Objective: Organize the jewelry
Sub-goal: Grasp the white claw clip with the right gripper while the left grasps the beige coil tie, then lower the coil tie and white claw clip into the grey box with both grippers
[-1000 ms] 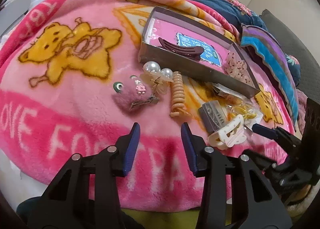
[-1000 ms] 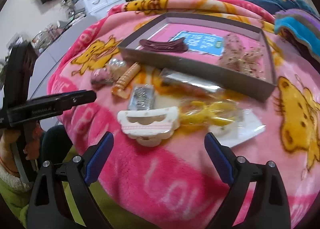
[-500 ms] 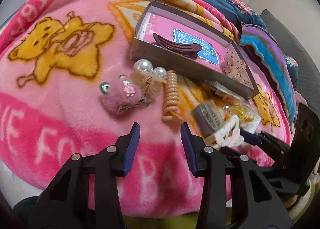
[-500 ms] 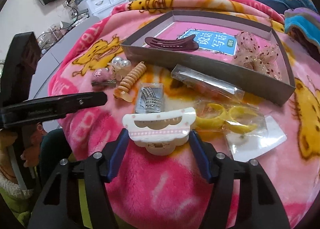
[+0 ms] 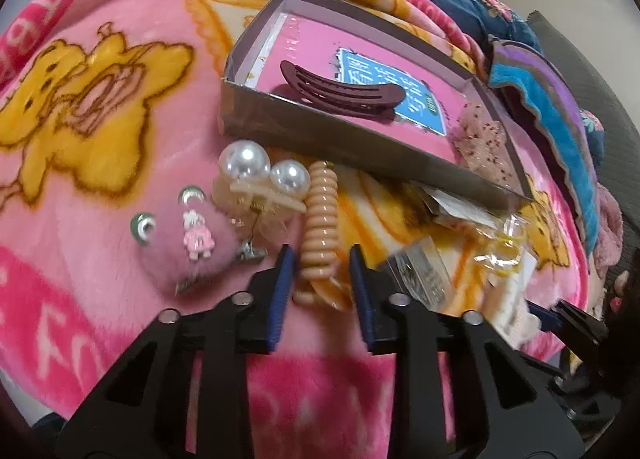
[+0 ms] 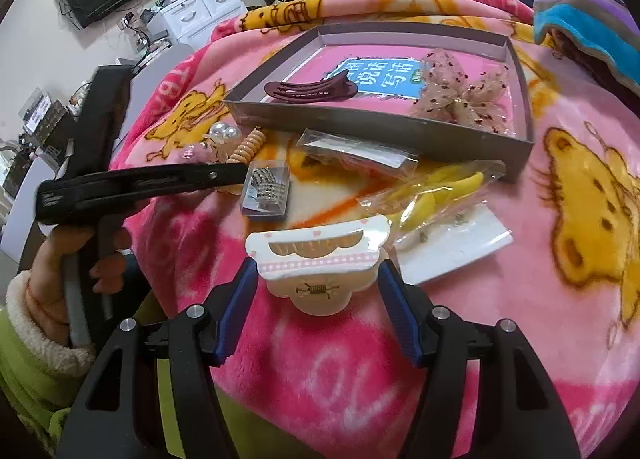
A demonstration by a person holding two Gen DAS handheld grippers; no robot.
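The right hand-held gripper (image 6: 316, 279) is clamped on the white claw clip (image 6: 318, 257); the left hand-held gripper (image 5: 320, 275) stands apart around the peach spiral hair tie (image 5: 319, 227).

Peach coil hair tie (image 5: 319, 227), pink bear-print blanket (image 5: 100, 139)

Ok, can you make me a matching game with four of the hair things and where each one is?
Things:
1. dark red hair clip
2. coiled hair tie
3. white claw clip
4. pearl clip

Places:
A. between the right gripper's fingers
B. inside the grey box
C. between the left gripper's fingertips
D. on the blanket, left of the coiled tie

Pairs: 1-B, 2-C, 3-A, 4-D
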